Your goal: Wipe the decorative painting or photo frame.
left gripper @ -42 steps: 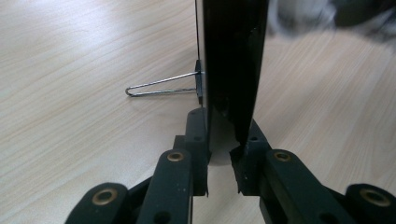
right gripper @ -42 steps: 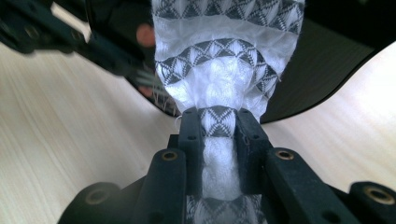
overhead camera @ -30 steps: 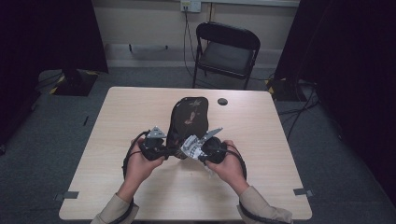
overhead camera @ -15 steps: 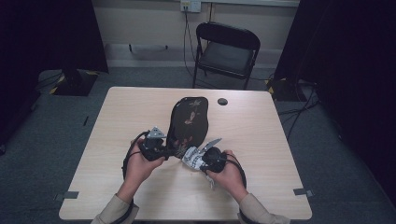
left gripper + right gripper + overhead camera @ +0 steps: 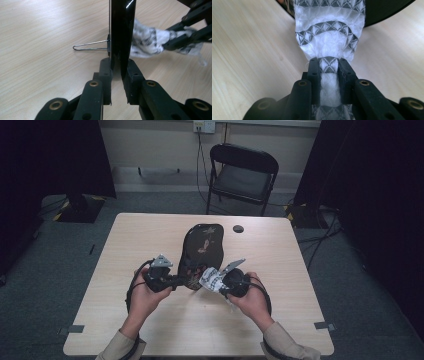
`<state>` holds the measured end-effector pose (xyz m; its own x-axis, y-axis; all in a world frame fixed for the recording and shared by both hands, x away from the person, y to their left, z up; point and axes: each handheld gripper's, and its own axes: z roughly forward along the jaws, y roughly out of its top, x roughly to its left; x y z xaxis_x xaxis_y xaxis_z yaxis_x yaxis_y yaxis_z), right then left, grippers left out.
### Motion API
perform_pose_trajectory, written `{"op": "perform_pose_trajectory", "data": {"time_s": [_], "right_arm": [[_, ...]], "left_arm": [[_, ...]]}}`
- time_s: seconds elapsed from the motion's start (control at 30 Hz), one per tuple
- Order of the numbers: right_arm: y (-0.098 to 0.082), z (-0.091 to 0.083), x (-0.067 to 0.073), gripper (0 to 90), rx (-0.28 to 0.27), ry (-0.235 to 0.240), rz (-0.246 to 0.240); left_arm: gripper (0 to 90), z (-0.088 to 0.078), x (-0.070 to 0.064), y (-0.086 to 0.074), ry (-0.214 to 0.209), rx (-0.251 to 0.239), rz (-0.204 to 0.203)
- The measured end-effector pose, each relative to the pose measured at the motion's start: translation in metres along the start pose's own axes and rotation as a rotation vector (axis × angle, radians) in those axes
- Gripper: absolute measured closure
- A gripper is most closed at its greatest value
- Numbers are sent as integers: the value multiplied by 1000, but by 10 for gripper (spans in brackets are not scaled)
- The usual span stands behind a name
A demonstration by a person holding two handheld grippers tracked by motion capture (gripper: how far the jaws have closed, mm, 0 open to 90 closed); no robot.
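Observation:
A glossy black plate (image 5: 201,245) with a floral design stands tilted on the wooden table (image 5: 280,270). A thin wire stand (image 5: 90,46) props it up. My left gripper (image 5: 177,281) is shut on the plate's near edge (image 5: 122,32), one pad on each face, and its jaws have just closed tighter. My right gripper (image 5: 216,283) is shut on a white cloth (image 5: 329,37) with grey triangle bands. The cloth (image 5: 210,279) is bunched against the plate's lower right face (image 5: 384,10). In the left gripper view the cloth (image 5: 147,42) lies just behind the plate.
A small black round object (image 5: 238,228) lies on the table's far side, right of the plate. A black folding chair (image 5: 243,172) stands beyond the far edge. Bare tabletop extends left, right and in front of both hands.
My right gripper slid the cloth down toward the plate's near edge, then back up a little. The left hand and the plate stayed put.

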<state>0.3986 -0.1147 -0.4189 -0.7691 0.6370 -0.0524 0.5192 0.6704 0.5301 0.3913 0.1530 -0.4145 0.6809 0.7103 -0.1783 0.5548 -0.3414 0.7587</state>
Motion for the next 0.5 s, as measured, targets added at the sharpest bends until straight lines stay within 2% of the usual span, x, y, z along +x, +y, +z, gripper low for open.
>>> {"op": "perform_pose_trajectory", "data": {"time_s": [0.07,0.27,0.5], "right_arm": [[5,-9,-2,756,-23,1,6],[26,-42,-7,757,-69,-44,-20],[63,-86,-10,757,-123,-97,-59]], "left_arm": [[785,1,1,0,5,-5,-2],[787,5,0,3,10,-18,-6],[787,8,1,4,14,-17,-12]]}}
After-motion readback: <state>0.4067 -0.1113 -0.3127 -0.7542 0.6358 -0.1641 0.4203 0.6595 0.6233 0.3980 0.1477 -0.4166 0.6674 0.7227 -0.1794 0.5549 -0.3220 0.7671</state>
